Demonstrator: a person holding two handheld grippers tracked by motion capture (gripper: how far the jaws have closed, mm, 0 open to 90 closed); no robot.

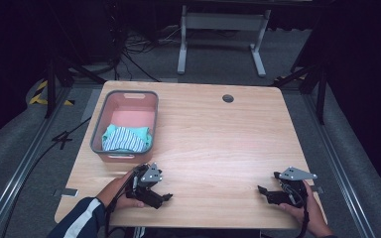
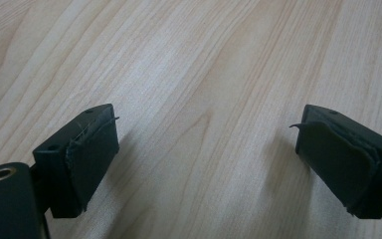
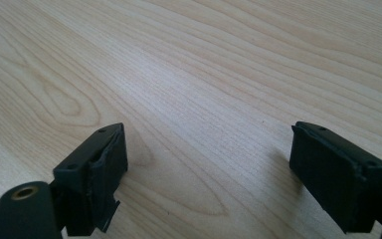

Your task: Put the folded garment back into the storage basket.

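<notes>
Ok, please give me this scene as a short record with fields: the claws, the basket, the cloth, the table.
left claw: open, nothing between the jaws, low over the table's near edge
right claw: open, nothing between the jaws, near edge too
basket: pink with grey rim, far left of the table
cloth: teal and striped, folded inside the basket's near end
table: light wood, round hole near the far edge

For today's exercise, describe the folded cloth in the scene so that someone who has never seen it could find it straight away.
Start at the wooden table and look to its far left side, where a pink basket with a grey rim stands. The folded cloth lies inside at the end nearer the person. Its teal colour and white-striped panel set it apart from the plain pink around it.
</notes>
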